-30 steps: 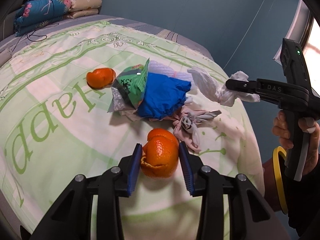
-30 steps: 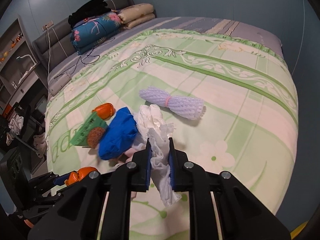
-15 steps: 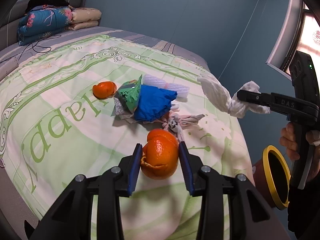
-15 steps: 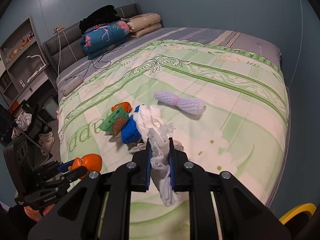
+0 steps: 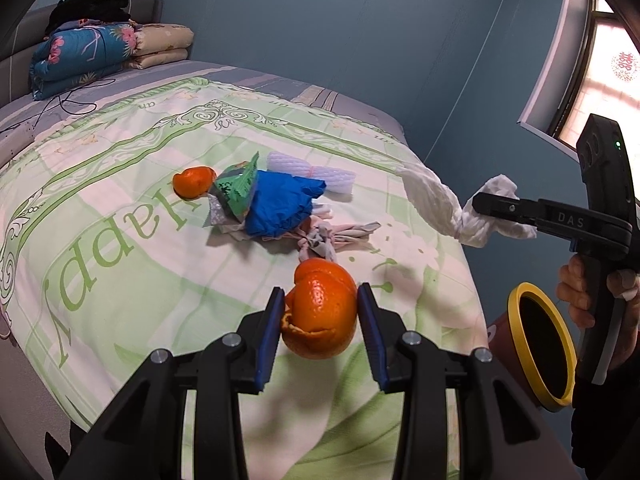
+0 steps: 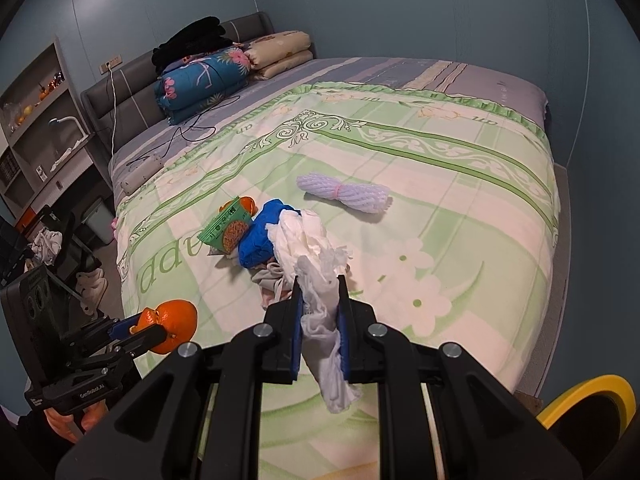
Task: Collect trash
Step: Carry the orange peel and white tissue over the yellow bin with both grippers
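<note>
Two grippers loaded, both held above bed; trash bin at bed's right edge.

L to R, left wrist view: orange peel piece (image 5: 192, 182) on quilt (image 5: 120, 216), touching green snack wrapper (image 5: 236, 190), which lies on blue crumpled bag (image 5: 280, 208); white foam net (image 5: 316, 172) just behind; grey-pink rag (image 5: 324, 236) beside bag. Left gripper (image 5: 320, 322) jaws part-closed, clamped on orange peel (image 5: 322, 312), held clear of quilt. Right gripper (image 5: 486, 204) jaws nearly closed, pinching white tissue wad (image 5: 444, 204), tissue ends hanging out both sides. Yellow-rimmed bin (image 5: 540, 344) below right gripper, off bed edge, mouth open. Right wrist view confirms: tissue squeezed between pads (image 6: 297, 328), bin rim at lower right. Folded bedding (image 5: 80, 56) at headboard, far left.
</note>
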